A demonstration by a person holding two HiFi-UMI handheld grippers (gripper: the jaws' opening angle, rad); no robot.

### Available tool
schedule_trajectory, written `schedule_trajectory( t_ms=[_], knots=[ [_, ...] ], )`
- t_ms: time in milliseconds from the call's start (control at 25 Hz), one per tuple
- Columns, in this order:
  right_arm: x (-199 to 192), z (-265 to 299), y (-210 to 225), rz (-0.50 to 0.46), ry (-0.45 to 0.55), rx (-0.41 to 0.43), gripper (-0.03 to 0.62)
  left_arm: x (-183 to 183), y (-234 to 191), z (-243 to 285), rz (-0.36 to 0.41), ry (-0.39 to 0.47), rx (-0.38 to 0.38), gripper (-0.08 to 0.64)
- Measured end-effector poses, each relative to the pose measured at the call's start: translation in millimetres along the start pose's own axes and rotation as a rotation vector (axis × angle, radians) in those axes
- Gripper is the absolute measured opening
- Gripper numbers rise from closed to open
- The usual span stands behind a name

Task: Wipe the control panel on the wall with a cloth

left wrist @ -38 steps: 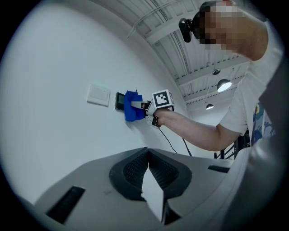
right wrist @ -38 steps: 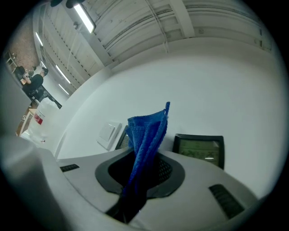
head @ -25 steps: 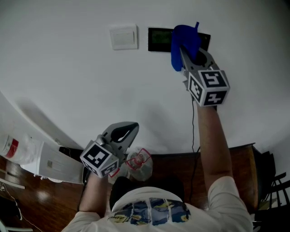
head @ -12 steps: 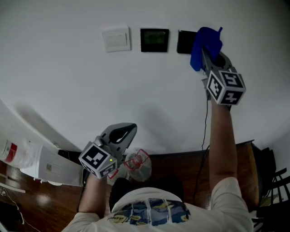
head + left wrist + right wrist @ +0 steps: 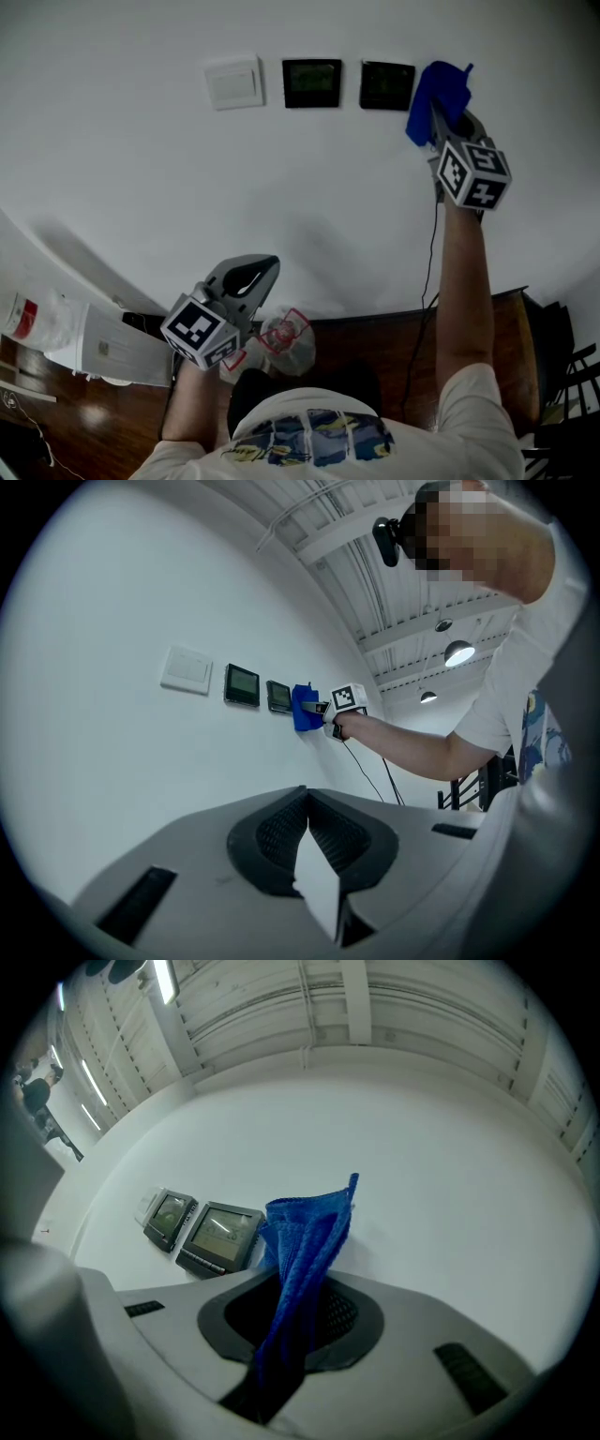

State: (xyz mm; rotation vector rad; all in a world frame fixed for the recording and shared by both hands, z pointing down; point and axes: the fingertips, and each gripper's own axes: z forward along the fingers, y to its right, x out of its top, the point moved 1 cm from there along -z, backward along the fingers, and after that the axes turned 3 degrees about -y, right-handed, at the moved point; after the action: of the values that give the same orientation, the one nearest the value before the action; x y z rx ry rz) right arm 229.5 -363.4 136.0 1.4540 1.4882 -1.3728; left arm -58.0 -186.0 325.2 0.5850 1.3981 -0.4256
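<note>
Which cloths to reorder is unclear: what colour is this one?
Blue cloth; clearest in the right gripper view.

Cloth (image 5: pixel 437 92) is bright blue against a plain white wall (image 5: pixel 141 187). The control panels (image 5: pixel 311 82) are black, screens maybe dull green, hard to tell. Switch plate (image 5: pixel 233 82) is white. Left tool (image 5: pixel 261 269) and right tool (image 5: pixel 448 122) are both grey, with black-and-white square markers. Bench (image 5: pixel 375 347) is dark brown.

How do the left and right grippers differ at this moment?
The right gripper is raised against the wall, just right of the nearest dark panel. The left gripper is held low near the person's waist, far from the panels. The right gripper's fingers pinch a blue cloth, while the left gripper's fingers hold nothing. Both grippers are shut.
</note>
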Motion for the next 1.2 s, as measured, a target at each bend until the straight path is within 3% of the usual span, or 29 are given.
schedule_trajectory(
  t_ms=[560, 1200],
  knots=[
    [1.7, -14.3, 2.0, -0.019, 0.022, 0.015, 0.075, 0.0, -5.3, -4.9, -0.007, -0.003, 0.016, 0.006],
    [-1.3, -121.4, -31.9, 0.028, 0.076, 0.058, 0.075, 1.1, -9.0, -6.4, -0.003, -0.005, 0.04, 0.005]
  ],
)
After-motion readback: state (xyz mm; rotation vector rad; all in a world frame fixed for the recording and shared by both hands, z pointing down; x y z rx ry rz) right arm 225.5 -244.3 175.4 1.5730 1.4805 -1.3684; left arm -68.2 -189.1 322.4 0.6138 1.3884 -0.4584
